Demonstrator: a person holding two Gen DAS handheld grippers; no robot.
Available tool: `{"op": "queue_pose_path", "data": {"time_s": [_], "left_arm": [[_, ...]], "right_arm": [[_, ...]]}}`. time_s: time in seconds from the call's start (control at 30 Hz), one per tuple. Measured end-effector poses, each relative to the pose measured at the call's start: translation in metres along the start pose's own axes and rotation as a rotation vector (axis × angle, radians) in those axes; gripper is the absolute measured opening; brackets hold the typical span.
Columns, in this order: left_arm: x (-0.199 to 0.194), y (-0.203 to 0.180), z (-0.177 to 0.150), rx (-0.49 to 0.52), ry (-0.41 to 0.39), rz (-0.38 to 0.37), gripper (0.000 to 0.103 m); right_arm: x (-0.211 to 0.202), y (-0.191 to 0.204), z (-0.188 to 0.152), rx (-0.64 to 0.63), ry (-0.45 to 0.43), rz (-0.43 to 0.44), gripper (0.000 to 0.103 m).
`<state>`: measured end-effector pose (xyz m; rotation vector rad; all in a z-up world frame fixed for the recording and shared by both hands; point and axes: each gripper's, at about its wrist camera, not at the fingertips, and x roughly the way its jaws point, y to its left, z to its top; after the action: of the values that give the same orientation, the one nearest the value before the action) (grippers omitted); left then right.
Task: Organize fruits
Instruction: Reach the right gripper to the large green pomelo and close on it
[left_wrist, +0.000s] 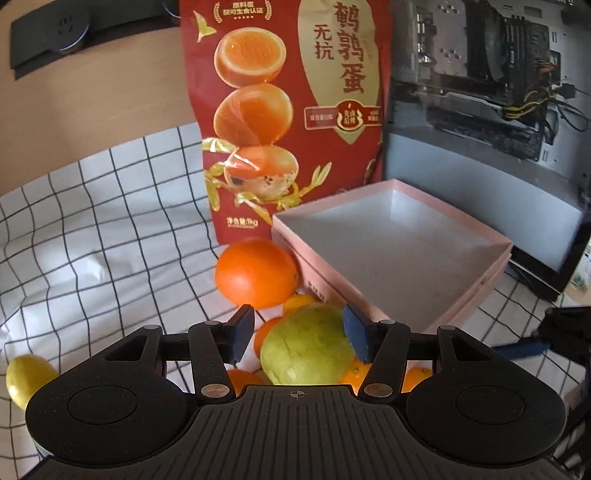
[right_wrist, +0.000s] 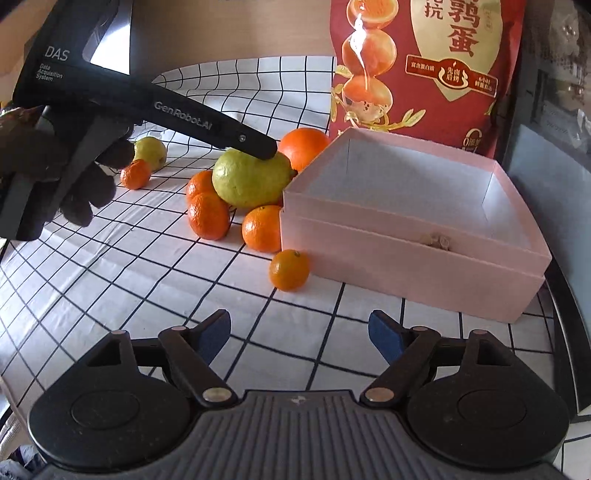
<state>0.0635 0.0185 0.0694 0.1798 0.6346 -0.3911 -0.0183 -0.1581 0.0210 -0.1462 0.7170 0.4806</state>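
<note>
Barely started, I'd say: my left gripper (left_wrist: 298, 334) has its pads closed on the big green citrus (right_wrist: 251, 179), still beside the pink box (right_wrist: 406, 258). That box holds no fruit; I see only something small and tan against its near wall. My right gripper (right_wrist: 299, 334) is spread, holding nothing. Left on the checked cloth (right_wrist: 110, 277): a large orange (right_wrist: 304, 146), several mandarins (right_wrist: 289, 270) and a small lemon (right_wrist: 149, 151).

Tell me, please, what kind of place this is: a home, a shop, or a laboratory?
Probably a desk or table at home, though I cannot be sure. An open computer case stands behind a checked tablecloth, beside a red snack bag and a wall socket.
</note>
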Motion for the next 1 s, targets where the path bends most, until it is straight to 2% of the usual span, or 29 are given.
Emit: {"op": "queue_pose_path", "data": {"time_s": [0.13, 0.2, 0.3, 0.4, 0.5, 0.6, 0.67, 0.77, 0.87, 1.0], "left_arm": [[-0.012, -0.008, -0.025, -0.002, 0.018, -0.021, 0.055], [-0.018, -0.015, -0.043, -0.027, 0.025, -0.079, 0.054], [-0.034, -0.028, -0.069, -0.031, -0.011, -0.098, 0.052], [-0.052, -0.023, -0.088, -0.140, -0.049, -0.063, 0.052], [-0.066, -0.005, -0.105, -0.304, -0.118, 0.054, 0.049], [-0.070, 0.025, -0.123, -0.542, -0.165, 0.052, 0.049], [-0.070, 0.037, -0.132, -0.640, -0.187, 0.051, 0.049], [-0.081, 0.046, -0.145, -0.680, -0.250, 0.105, 0.049], [-0.093, 0.052, -0.153, -0.703, -0.296, 0.088, 0.049], [-0.101, 0.058, -0.157, -0.721, -0.313, 0.098, 0.049]], "right_arm": [[-0.001, -0.004, -0.004, 0.004, -0.001, -0.008, 0.083], [-0.002, -0.004, -0.007, 0.006, -0.013, -0.009, 0.083], [-0.002, 0.000, -0.008, -0.009, -0.027, -0.008, 0.083], [-0.001, 0.011, -0.005, -0.042, -0.046, -0.017, 0.083], [-0.006, 0.025, 0.005, -0.095, -0.107, -0.012, 0.083], [-0.008, 0.040, 0.032, -0.136, -0.161, 0.023, 0.083], [0.001, 0.049, 0.059, -0.140, -0.159, 0.053, 0.086], [0.027, 0.063, 0.088, -0.174, -0.131, 0.020, 0.086], [0.059, 0.073, 0.102, -0.210, -0.082, -0.031, 0.086], [0.076, 0.074, 0.096, -0.196, -0.012, 0.013, 0.081]]}}
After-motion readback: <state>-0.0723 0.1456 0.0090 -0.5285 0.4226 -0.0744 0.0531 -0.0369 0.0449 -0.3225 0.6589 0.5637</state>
